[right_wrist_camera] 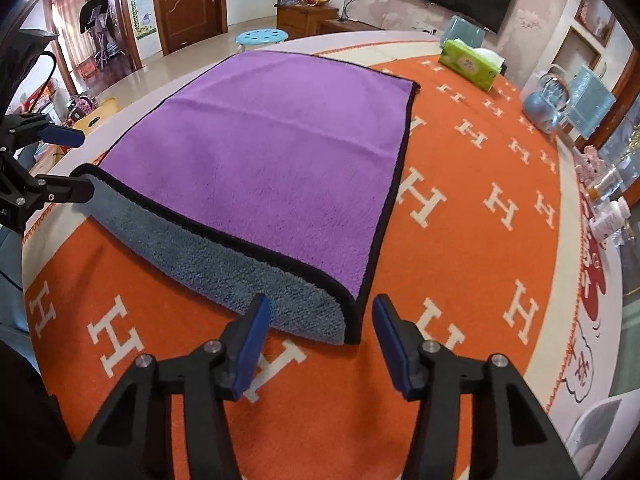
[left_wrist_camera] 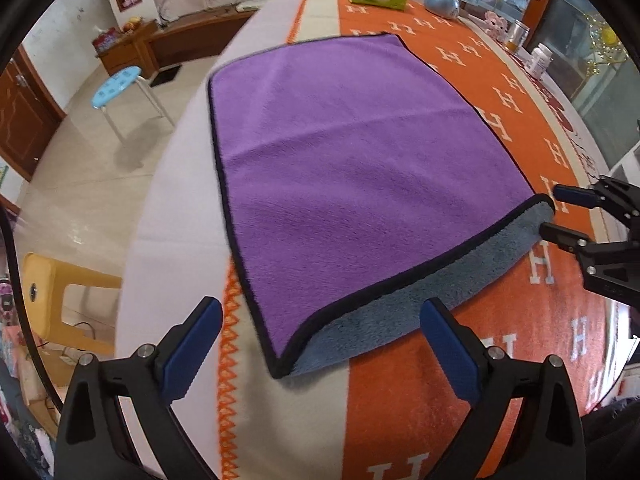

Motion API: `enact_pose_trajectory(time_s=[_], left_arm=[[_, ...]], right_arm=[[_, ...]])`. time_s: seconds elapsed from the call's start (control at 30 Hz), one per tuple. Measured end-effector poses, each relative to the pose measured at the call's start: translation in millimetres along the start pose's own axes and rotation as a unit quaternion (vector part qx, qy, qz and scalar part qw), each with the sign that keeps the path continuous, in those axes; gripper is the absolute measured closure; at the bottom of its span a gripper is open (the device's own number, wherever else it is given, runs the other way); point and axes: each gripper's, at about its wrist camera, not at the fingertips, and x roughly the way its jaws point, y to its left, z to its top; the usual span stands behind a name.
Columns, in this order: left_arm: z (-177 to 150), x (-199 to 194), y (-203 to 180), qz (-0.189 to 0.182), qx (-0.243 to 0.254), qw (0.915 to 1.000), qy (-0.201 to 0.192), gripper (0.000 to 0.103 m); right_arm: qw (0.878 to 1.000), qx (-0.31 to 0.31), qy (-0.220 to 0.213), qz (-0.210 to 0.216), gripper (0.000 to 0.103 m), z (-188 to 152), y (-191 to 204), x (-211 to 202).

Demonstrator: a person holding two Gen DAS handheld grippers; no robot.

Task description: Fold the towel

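A purple towel point(left_wrist_camera: 352, 168) with a black hem and a grey underside lies folded over on the table. Its grey folded edge point(left_wrist_camera: 420, 300) faces me; it also shows in the right wrist view point(right_wrist_camera: 280, 148). My left gripper point(left_wrist_camera: 320, 320) is open and empty, just short of the towel's near left corner. My right gripper point(right_wrist_camera: 318, 316) is open and empty, straddling the towel's near right corner without holding it. The right gripper also shows in the left wrist view point(left_wrist_camera: 550, 212) at the towel's right corner. The left gripper shows in the right wrist view point(right_wrist_camera: 82, 164) at the left corner.
An orange tablecloth point(right_wrist_camera: 460, 272) with white H letters covers the table. A green tissue box point(right_wrist_camera: 470, 64), a blue globe ornament point(right_wrist_camera: 546, 100) and bottles point(right_wrist_camera: 610, 216) stand along the far and right edges. A blue stool point(left_wrist_camera: 116, 88) and a yellow stool point(left_wrist_camera: 52, 292) stand on the floor left.
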Motion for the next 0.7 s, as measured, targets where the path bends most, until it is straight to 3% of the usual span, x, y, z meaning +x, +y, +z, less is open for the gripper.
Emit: enact_pose_trajectory(time_s=[0.3,0.47,0.6,0.7], left_arm=[[6.4,16.8,-4.4,-0.023,-0.006,0.9994,0.025,0.021],[9.0,22.1,-5.5,-0.044,-0.016,0.9981,0.039,0.038],[9.2,20.6,-6.8,-0.042,-0.018,0.9982,0.038,0.047],[9.1,19.6,-6.7,-0.046,-0.023,0.9981,0.036,0.060]], right_arm=[[0.999,0.023,0.006,0.030,0.053,0.1,-7.9,12.7],[0.999,0.029,0.003,0.041,0.054,-0.5,-11.0,14.3],[0.998,0.032,0.004,0.049,0.061,-0.8,-13.4,13.7],[0.998,0.034,0.004,0.048,0.070,-0.8,-14.0,12.5]])
